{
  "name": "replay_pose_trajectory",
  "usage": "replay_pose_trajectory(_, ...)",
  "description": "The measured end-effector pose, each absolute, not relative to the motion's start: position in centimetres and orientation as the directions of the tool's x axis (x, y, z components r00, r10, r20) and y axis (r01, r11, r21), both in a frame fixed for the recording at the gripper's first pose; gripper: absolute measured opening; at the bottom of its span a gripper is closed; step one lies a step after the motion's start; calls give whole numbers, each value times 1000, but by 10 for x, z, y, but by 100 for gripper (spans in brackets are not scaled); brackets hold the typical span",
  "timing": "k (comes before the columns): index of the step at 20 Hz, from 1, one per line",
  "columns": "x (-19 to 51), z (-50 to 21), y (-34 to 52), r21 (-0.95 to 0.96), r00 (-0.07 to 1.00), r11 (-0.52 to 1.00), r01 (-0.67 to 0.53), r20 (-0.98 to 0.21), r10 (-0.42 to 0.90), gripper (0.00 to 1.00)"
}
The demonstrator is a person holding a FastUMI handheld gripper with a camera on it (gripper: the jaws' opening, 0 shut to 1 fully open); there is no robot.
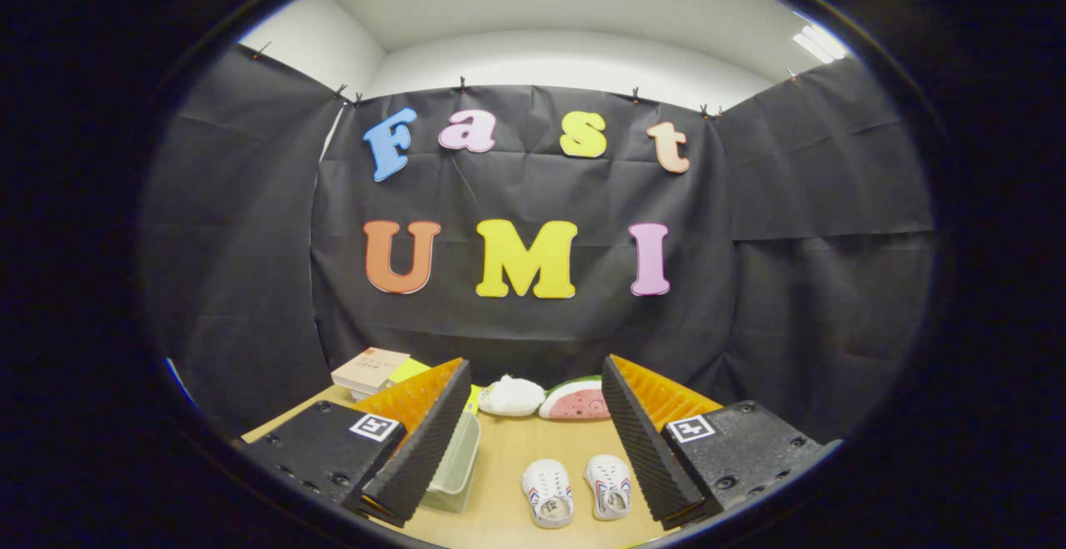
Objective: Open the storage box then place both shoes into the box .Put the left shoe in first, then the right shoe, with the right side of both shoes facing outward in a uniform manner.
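on the table [508, 449], between the wide-open, empty fingers of the gripper [520, 482], lay two shoes [576, 489]; the clear box [454, 470] sat beside the left finger. opening step pending, judged: next move must reach its lid.

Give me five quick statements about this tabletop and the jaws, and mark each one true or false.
1. The gripper holds a shoe. False: its jaws stand open around nothing.
2. Two white shoes lie side by side on the table, between the fingers. True.
3. The clear storage box sits beside one finger. True.
4. The watermelon slice toy lies inside the box. False: it lies on the table beyond the shoes.
5. A book lies at the table's far side. True.
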State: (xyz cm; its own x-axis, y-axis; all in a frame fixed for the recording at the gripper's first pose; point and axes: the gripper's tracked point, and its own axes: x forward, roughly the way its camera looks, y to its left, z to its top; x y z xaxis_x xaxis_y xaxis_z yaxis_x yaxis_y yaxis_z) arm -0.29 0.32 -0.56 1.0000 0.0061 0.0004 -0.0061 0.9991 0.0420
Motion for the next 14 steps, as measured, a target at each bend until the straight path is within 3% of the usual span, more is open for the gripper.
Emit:
replay_pose_trajectory(4, -1, 0, 3, 53, 1000, 999, 3, 30, -5, 100)
replay_pose_trajectory(14, 48, -22, 39, 6, 991, 997, -81, -105, 81, 100)
